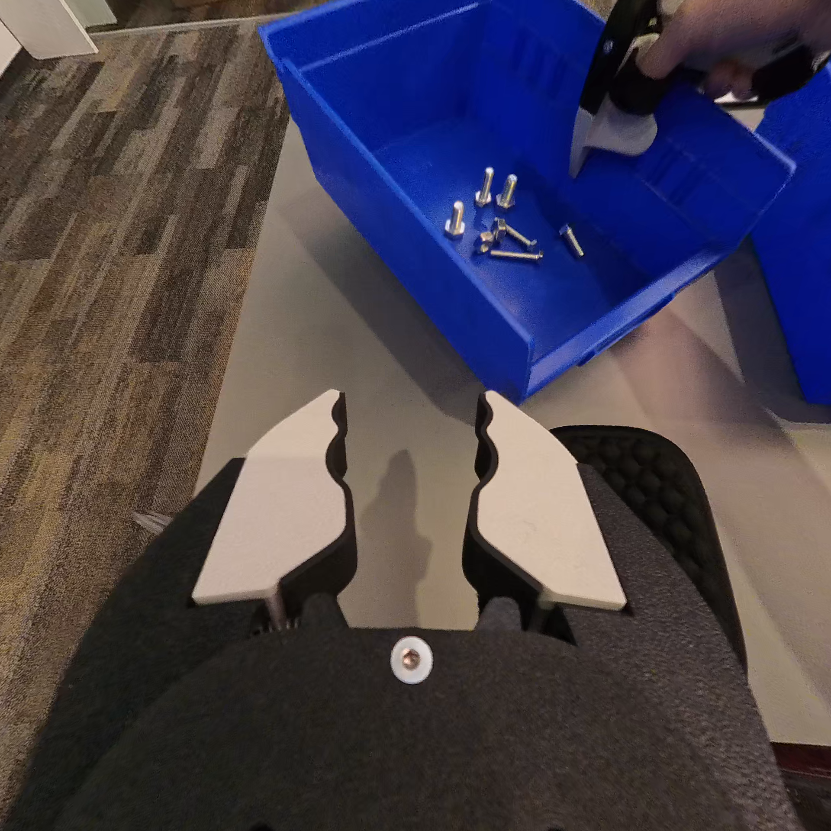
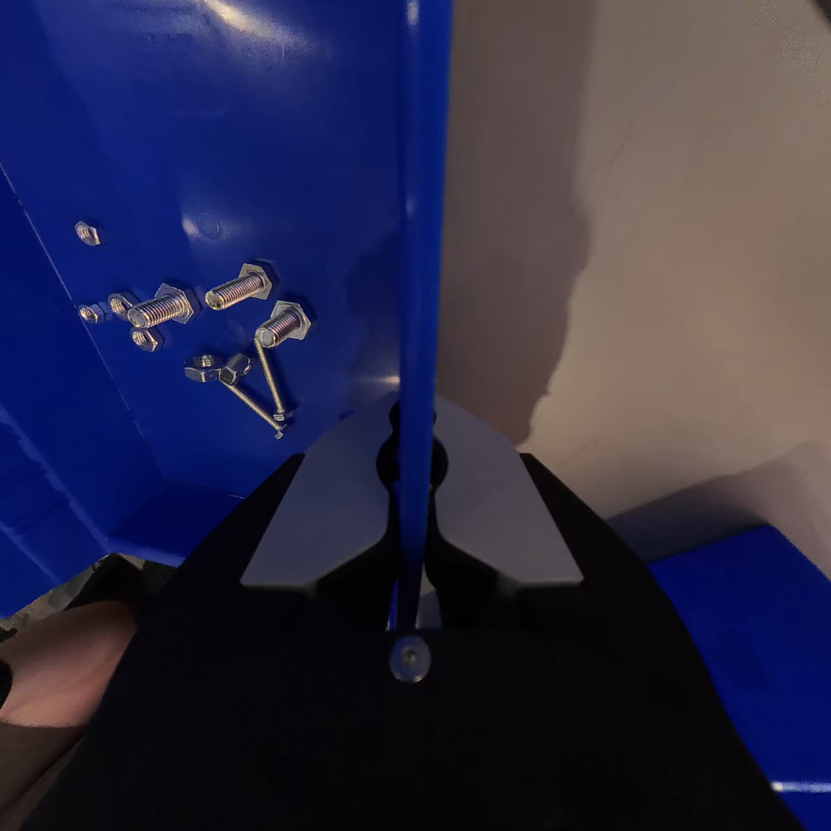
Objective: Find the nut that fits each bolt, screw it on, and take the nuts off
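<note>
A blue bin [image 1: 404, 234] stands on the grey table and holds several silver bolts [image 1: 483, 186] and nuts [image 1: 486, 240]. In the right wrist view the thick bolts [image 2: 162, 308], thin long bolts [image 2: 270, 382] and loose nuts [image 2: 200, 366] lie on the bin floor [image 2: 225, 157]. My right gripper [image 2: 416, 418] is shut on the bin's side wall [image 2: 420, 225], one finger inside and one outside; it also shows in the left wrist view [image 1: 602, 135], held by a hand. My left gripper [image 1: 411, 398] is open and empty over the table, short of the bin's near corner.
A second blue bin [image 1: 805, 234] stands to the right of the first, also seen in the right wrist view [image 2: 742, 607]. The table's left edge [image 1: 256, 270] drops to a patterned carpet floor [image 1: 112, 270]. Bare grey table [image 1: 359, 359] lies in front of my left gripper. The grippers' ends are close to 30 centimetres from one another.
</note>
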Action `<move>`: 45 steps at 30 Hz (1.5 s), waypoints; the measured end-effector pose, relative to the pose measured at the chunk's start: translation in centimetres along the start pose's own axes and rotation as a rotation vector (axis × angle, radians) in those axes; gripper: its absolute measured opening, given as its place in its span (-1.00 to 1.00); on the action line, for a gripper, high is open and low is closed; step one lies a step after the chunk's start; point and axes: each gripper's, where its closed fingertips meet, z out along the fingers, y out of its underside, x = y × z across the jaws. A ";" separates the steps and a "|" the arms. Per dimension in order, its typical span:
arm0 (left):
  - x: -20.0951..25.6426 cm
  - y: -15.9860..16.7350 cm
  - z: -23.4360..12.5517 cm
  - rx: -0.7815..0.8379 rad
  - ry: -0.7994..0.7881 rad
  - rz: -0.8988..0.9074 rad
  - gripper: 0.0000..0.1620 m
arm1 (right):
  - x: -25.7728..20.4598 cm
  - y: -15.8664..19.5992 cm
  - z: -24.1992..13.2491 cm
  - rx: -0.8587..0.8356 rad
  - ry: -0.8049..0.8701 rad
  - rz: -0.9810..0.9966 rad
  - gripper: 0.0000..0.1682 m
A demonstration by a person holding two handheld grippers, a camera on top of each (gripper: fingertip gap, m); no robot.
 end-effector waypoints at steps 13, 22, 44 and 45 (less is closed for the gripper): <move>4.1 -1.3 2.9 0.026 0.052 0.020 -0.27 | 2.0 1.2 -6.6 0.220 0.246 -0.167 -0.44; 5.1 0.0 8.2 -0.056 0.062 -0.023 -0.22 | 19.4 24.6 -15.5 0.453 0.419 0.300 -0.29; 3.3 1.2 13.9 -0.257 0.177 0.167 -0.62 | 31.0 36.5 -10.6 0.230 0.104 0.441 -0.92; 3.3 1.0 14.1 -0.255 0.195 0.177 -0.62 | 31.9 37.4 -10.9 0.225 0.113 0.453 -0.92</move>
